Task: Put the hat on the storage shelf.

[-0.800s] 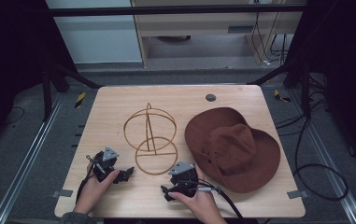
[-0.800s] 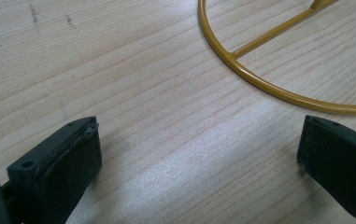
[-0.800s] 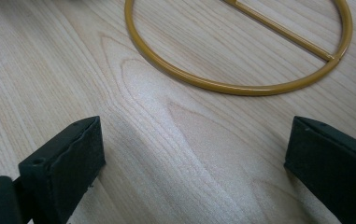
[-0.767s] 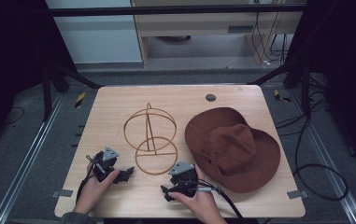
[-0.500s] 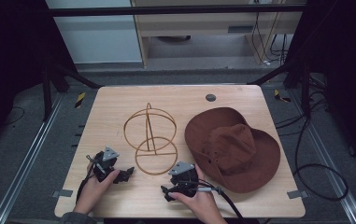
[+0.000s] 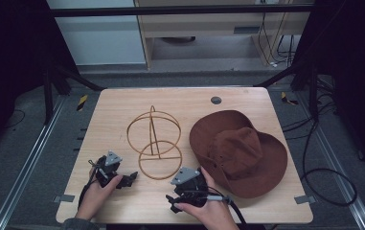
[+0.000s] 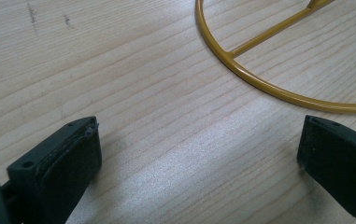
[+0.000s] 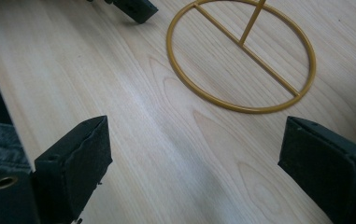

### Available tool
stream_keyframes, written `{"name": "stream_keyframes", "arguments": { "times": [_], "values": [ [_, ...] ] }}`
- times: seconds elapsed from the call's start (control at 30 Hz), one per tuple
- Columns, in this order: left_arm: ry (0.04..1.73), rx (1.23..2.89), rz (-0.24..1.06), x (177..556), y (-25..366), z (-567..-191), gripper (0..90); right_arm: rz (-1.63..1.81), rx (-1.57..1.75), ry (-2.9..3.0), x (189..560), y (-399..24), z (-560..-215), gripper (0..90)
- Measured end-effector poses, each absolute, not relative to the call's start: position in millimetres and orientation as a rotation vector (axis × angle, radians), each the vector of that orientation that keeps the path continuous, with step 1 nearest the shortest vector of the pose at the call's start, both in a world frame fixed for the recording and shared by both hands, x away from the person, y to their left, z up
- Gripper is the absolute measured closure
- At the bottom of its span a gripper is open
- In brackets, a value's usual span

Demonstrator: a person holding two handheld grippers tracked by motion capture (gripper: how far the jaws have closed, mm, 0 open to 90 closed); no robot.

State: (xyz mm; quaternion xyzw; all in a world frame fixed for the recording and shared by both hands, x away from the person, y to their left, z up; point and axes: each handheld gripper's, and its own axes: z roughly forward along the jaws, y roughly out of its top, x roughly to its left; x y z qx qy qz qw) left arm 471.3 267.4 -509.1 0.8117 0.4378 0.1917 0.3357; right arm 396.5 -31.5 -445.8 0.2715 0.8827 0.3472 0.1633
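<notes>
A gold wire hat stand [image 6: 153,132] stands upright at the middle of the wooden table [image 6: 122,110], its round base ring toward me. A brown wide-brimmed hat [image 6: 240,153] lies flat to its right. My left gripper [image 6: 130,178] rests on the table just left of the base ring, open and empty. Its view has the ring [image 7: 283,95] curving past beyond the jaws, left gripper [image 7: 196,163] wide apart over bare wood. My right gripper [image 6: 174,200] sits near the front edge, beside the hat brim. In its own view the right gripper [image 8: 194,172] is open, with the ring base [image 8: 248,50] ahead.
A dark round grommet [image 6: 216,100] is set into the table near the far edge. One jaw of the left gripper [image 8: 133,9] pokes in at the top of the right gripper view. Cables trail on the floor at the right [image 6: 324,177].
</notes>
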Motion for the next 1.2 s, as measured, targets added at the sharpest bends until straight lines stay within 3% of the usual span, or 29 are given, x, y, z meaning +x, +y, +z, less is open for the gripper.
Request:
{"name": "stream_keyframes", "arguments": {
  "times": [0.57,0.93,1.2],
  "values": [
    [1.139,2.121,0.499,470.7,267.4,-509.0,0.0,0.811,0.777,2.53,412.9,-95.4,-390.1,9.5],
    [1.138,2.12,0.499,470.6,267.3,-509.0,0.0,0.721,0.924,2.494,450.2,-159.1,-352.5,9.8],
    [1.14,2.12,0.498,470.3,267.1,-509.1,0.0,0.631,1.005,2.529,477.1,-189.7,-345.9,12.5]
  ]
}}
